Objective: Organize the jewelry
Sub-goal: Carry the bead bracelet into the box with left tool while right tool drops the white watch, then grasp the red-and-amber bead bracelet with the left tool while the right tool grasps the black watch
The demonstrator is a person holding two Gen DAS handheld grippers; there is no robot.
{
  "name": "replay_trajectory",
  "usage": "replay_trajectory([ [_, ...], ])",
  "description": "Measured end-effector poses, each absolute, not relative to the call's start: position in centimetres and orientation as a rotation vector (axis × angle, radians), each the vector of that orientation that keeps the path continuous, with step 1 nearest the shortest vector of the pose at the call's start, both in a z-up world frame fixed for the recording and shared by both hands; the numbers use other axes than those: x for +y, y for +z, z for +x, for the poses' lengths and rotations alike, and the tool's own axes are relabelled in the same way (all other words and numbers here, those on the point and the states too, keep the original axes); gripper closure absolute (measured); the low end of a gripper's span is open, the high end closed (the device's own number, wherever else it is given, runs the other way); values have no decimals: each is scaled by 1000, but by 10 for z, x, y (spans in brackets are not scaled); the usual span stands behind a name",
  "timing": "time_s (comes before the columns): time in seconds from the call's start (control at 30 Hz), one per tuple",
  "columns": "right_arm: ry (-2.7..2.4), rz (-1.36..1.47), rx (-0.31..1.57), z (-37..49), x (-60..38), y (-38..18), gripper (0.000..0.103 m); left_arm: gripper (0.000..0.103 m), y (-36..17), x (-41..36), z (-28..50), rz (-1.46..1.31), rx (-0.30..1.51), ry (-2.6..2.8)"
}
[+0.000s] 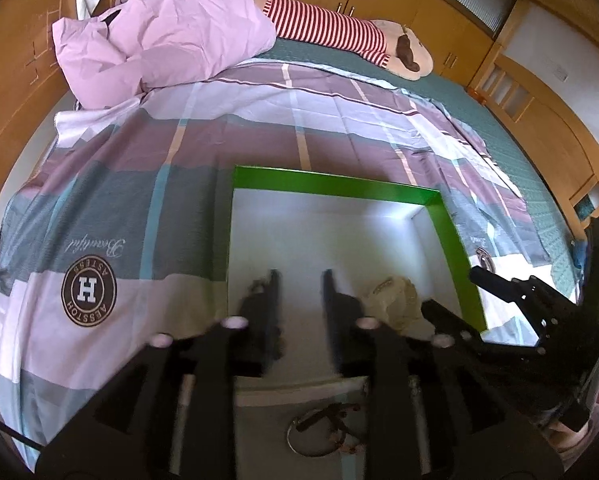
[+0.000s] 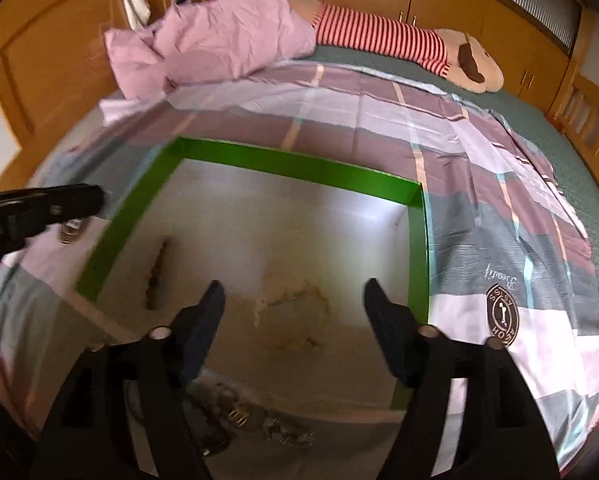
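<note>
A shallow box with a green rim (image 1: 339, 186) and a white floor lies on the plaid bed sheet. A beige, gold-toned chain heap (image 1: 387, 300) rests inside it near the right wall. My left gripper (image 1: 301, 276) hovers over the box floor, slightly open with nothing between its fingers. My right gripper (image 1: 453, 288) hangs to the right over the green rim. In the right wrist view my right gripper (image 2: 293, 284) stands wide open and empty above the blurred chain heap (image 2: 291, 312). A dark strand (image 2: 159, 268) lies further left in the box. A metal ring (image 1: 315, 432) and small pieces (image 2: 235, 412) lie before the box.
A crumpled pink duvet (image 1: 159, 36) and a plush toy in a red-striped shirt (image 1: 331, 28) lie at the far end of the bed. Wooden wardrobes (image 1: 15, 64) surround the bed. One finger of the left gripper (image 2: 71, 200) reaches in from the left.
</note>
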State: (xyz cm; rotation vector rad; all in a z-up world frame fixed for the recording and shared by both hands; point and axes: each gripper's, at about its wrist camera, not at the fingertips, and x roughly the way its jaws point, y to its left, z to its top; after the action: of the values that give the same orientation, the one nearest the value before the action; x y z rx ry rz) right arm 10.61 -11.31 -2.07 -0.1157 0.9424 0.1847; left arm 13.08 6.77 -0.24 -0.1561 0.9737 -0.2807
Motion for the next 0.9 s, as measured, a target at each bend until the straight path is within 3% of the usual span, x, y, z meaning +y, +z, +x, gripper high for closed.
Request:
replay_trajectory([
  [0.13,251,-55,951,75,-125,-14,28,69,7,65,110,-111,965,-306],
  [0.27,361,-15,1028,43,-125,-30,39,63,3,55,89,-55,1003,-353],
  [0.57,411,-146,1188,30,-77,-96,40,53,-35,40,90,-5,1119,-337],
  [0.67,431,-156,1202,27,-77,-102,65,53,-45,39,91,11,1145,-321],
  [0.9,418,-111,1192,8,-110,-88,67,48,-48,37,90,16,1150,-329],
])
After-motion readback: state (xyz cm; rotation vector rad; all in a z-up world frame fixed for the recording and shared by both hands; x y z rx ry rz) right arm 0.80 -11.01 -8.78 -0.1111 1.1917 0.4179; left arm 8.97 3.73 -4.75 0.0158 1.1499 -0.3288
